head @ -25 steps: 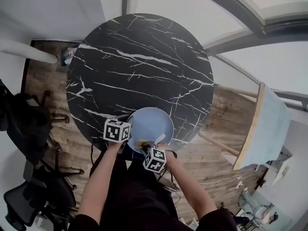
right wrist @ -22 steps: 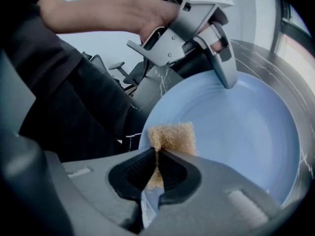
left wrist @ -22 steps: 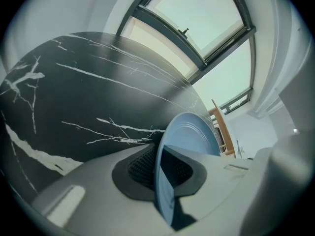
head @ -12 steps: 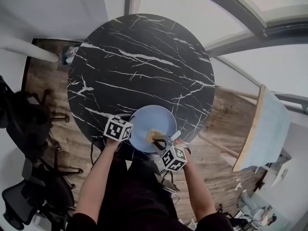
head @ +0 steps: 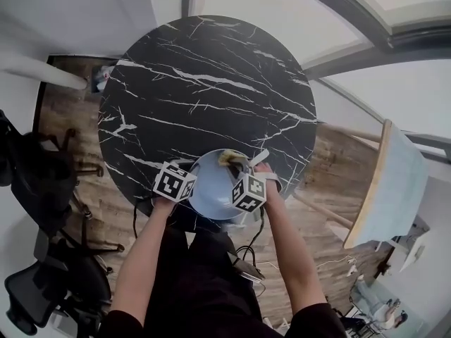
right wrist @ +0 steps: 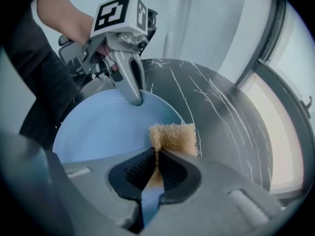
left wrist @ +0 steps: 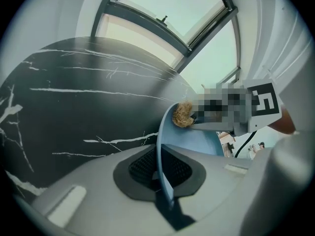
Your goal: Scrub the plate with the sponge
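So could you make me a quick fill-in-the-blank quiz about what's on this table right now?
1. The plate is light ____ in colour.
2. The right gripper, shut on the tan sponge, holds it at the rim of the ____.
3. The round table is black with ____ veins.

Missing words: blue; plate; white.

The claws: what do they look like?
The left claw and right claw are grey and tapered, each topped by a white cube with black square markers. A black cable runs from the right one. The person wears short black sleeves.
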`<state>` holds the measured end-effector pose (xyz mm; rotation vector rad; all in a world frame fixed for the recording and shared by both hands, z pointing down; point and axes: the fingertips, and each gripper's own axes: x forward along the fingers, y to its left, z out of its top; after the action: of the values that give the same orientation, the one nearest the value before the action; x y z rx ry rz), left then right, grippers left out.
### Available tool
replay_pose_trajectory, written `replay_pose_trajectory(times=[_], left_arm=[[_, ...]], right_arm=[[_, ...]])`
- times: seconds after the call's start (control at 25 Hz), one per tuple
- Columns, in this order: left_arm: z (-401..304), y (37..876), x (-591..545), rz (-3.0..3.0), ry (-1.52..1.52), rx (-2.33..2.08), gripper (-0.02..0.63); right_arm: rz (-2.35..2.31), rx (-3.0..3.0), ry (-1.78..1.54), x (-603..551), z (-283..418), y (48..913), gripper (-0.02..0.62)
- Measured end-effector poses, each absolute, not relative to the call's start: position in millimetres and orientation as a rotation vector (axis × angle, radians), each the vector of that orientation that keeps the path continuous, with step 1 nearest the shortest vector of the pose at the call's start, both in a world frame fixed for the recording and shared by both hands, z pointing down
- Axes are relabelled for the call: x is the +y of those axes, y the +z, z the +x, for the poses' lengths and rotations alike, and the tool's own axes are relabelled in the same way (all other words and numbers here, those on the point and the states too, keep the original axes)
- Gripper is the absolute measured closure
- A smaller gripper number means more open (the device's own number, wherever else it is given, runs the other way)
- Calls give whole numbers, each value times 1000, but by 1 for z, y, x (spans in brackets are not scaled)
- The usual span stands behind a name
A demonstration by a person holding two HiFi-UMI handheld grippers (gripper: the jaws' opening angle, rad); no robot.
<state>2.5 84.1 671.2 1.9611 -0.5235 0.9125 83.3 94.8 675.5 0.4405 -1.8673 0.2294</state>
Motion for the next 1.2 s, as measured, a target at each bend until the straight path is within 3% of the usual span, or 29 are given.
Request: replay_pose_trajectory(times=[0.16, 0.64, 0.84, 1.04, 1.2], left_arm=[[1, 671, 80, 1925, 878, -589, 584], [0, 672, 75, 1864, 836, -603, 565], [-1, 673, 74, 1848, 818, -605, 562], [0, 673, 74, 1857, 825, -622, 561], [2, 671, 77, 1886, 850, -630, 564]], right_arm=[[461, -1881, 369, 107, 83, 674, 575], [320, -1787, 367, 190, 85, 676, 575], [163, -1753, 444, 241, 84, 677, 575], [-108, -1600, 306, 279, 78, 684, 574], [-188, -1669, 471, 287, 60, 665, 574]])
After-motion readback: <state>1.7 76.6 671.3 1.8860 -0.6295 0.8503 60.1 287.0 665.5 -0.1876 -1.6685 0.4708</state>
